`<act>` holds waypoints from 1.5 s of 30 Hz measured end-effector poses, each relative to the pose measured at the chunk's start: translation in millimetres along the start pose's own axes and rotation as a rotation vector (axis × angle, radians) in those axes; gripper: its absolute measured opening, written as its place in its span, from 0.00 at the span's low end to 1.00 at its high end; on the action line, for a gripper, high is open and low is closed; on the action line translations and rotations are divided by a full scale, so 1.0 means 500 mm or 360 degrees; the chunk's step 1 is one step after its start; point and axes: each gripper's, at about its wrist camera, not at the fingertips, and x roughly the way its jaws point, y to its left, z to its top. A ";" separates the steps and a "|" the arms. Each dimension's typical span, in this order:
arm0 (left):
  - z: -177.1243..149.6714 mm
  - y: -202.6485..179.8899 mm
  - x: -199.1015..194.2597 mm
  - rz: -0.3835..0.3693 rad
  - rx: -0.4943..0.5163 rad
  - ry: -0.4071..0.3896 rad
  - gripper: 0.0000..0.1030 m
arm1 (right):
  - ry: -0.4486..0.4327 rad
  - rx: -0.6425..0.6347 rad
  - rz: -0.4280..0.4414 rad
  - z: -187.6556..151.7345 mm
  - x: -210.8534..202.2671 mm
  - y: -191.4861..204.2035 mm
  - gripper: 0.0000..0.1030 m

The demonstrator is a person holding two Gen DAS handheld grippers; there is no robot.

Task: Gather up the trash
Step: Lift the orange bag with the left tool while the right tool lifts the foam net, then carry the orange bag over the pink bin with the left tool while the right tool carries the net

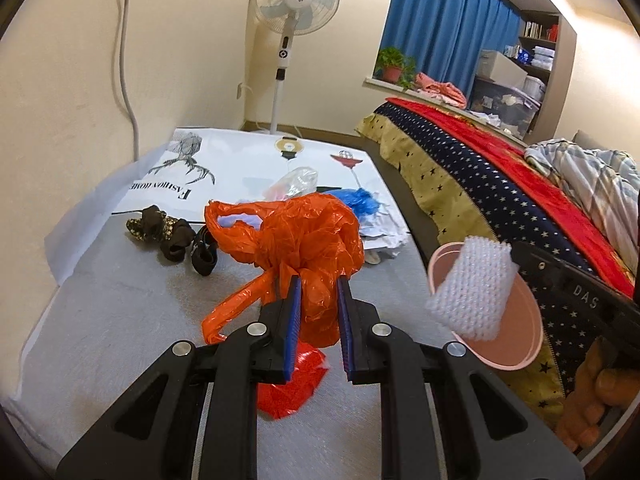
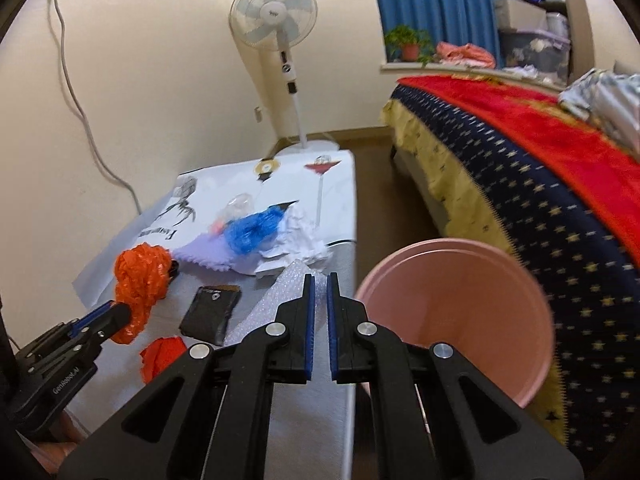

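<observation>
Pointing downward over the tabletop (image 1: 120, 300), left gripper (image 1: 318, 284) has jaws clamped on orange bag (image 1: 304, 240). Right gripper (image 2: 319, 280) jaws pinch white foam sheet (image 2: 276, 296) beside pink bin (image 2: 460, 304) off the tabletop's right edge.

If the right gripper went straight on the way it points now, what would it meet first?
Probably the white crumpled paper on the table, beyond the foam sheet that the right gripper holds. Depth is unclear; it might pass above the paper. The pink bin lies right of that line.
</observation>
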 end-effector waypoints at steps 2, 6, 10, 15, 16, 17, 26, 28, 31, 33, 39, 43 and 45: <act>-0.001 -0.009 -0.011 -0.0010 0.0006 -0.0011 0.17 | -0.0022 0.0004 -0.0028 0.003 -0.023 -0.009 0.06; -0.002 -0.036 -0.034 -0.0046 0.0035 -0.0040 0.17 | -0.0075 -0.0008 -0.0096 0.014 -0.070 -0.027 0.06; 0.000 -0.064 -0.049 -0.0084 0.0068 -0.0072 0.16 | -0.0097 -0.0011 -0.0145 0.019 -0.109 -0.047 0.06; -0.006 -0.083 -0.045 -0.0112 0.0098 -0.0048 0.11 | -0.0115 0.0014 -0.0183 0.031 -0.146 -0.077 0.06; -0.008 -0.082 -0.043 -0.0117 0.0095 -0.0041 0.10 | -0.0115 0.0019 -0.0183 0.032 -0.151 -0.079 0.06; -0.010 -0.081 -0.042 -0.0122 0.0088 -0.0040 0.10 | -0.0119 0.0019 -0.0182 0.036 -0.158 -0.084 0.06; 0.014 -0.100 -0.075 -0.0135 0.0115 -0.0084 0.08 | -0.0174 -0.0024 -0.0232 0.077 -0.205 -0.108 0.06; 0.023 -0.110 -0.080 -0.0136 0.0124 -0.0080 0.08 | -0.0200 -0.0034 -0.0244 0.091 -0.216 -0.119 0.06; 0.041 -0.133 -0.092 -0.0146 0.0173 -0.0097 0.08 | -0.0227 -0.0049 -0.0265 0.107 -0.227 -0.134 0.06; 0.048 -0.148 -0.093 -0.0160 0.0211 -0.0112 0.08 | -0.0242 -0.0061 -0.0287 0.115 -0.229 -0.145 0.06; 0.059 -0.189 -0.066 -0.0283 0.0233 -0.0121 0.08 | -0.0244 -0.0080 -0.0364 0.125 -0.204 -0.175 0.06; 0.071 -0.218 -0.026 -0.0359 0.0258 -0.0106 0.08 | -0.0233 -0.0066 -0.0431 0.125 -0.172 -0.195 0.06; 0.075 -0.233 -0.001 -0.0386 0.0281 -0.0089 0.08 | -0.0224 -0.0049 -0.0466 0.122 -0.156 -0.208 0.06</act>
